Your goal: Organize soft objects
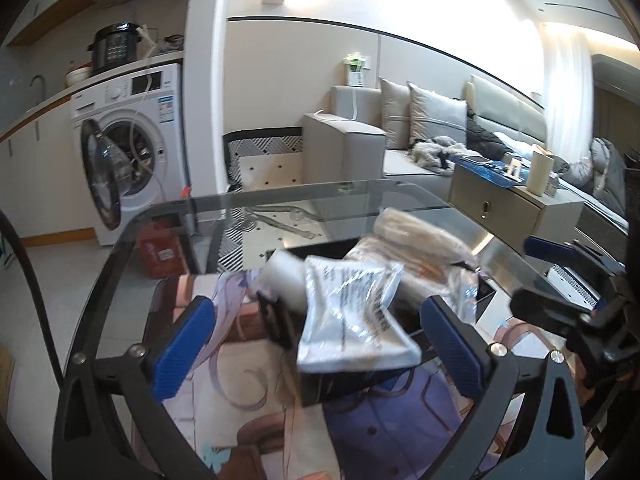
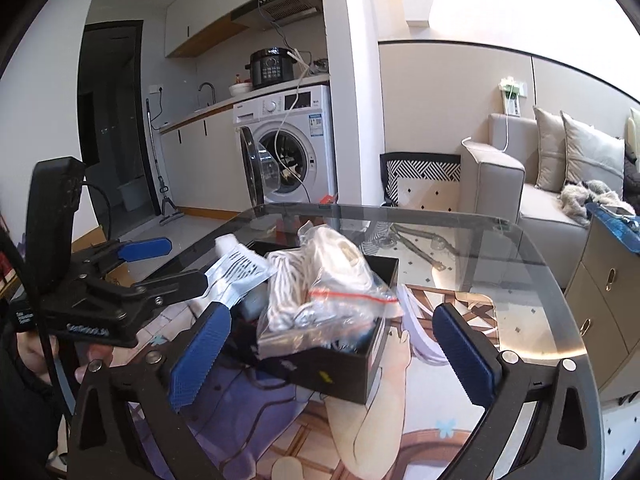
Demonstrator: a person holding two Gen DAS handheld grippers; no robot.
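A black open box [image 2: 352,364] stands on a printed mat [image 2: 420,432] on the glass table [image 2: 520,272]. It is piled with soft packs: a clear bag of white cloth with a red strip [image 2: 320,292] and a flat white printed pouch [image 1: 352,316], also in the right wrist view [image 2: 240,272]. A wrapped tan roll [image 1: 416,232] lies on the pile. My left gripper [image 1: 320,340] is open with its fingers either side of the pouch, touching nothing. My right gripper [image 2: 332,352] is open, its fingers either side of the box. The left gripper also shows in the right wrist view [image 2: 160,264].
A washing machine [image 2: 288,144] with its door open stands beyond the table. A grey sofa [image 1: 420,140] with cushions is at the right. A beige cabinet [image 1: 504,208] stands close to the table's right edge. A red box [image 1: 160,252] shows on the floor through the glass.
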